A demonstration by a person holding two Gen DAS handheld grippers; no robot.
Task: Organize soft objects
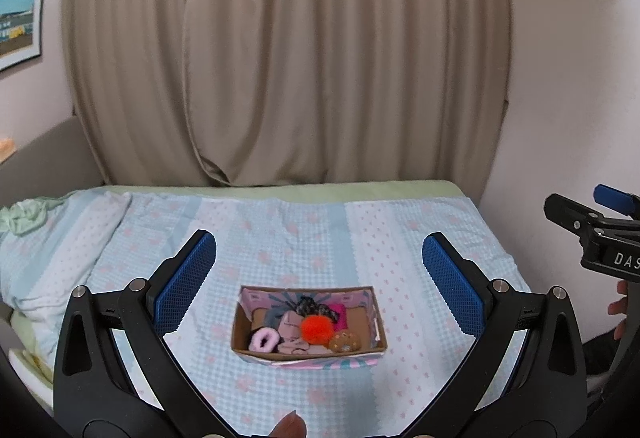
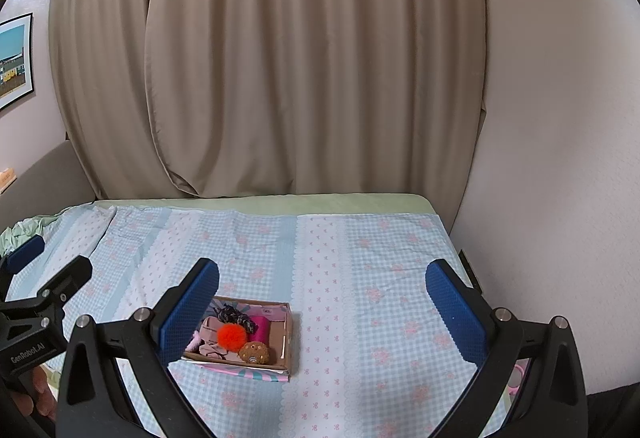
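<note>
A shallow cardboard box (image 1: 307, 355) (image 2: 289, 334) rests on the bed and holds several soft items. Among them are an orange pompom (image 1: 316, 327) (image 2: 231, 334), a pink scrunchie (image 1: 264, 339), a brown knitted ball (image 1: 344, 341) (image 2: 253, 352), a magenta piece (image 2: 261, 328) and a dark braided tie (image 1: 310, 305). My left gripper (image 1: 319, 284) hovers above and in front of the box, open and empty. My right gripper (image 2: 322, 312) is open and empty too, with the box beside its left finger (image 2: 188, 314).
A blue-and-white checked sheet (image 1: 360, 238) (image 2: 360, 278) covers the bed. Beige curtains (image 1: 280, 58) hang behind it and a wall stands on the right. A crumpled green cloth (image 1: 24, 216) lies at the far left. A fingertip (image 1: 289, 426) shows at the bottom edge.
</note>
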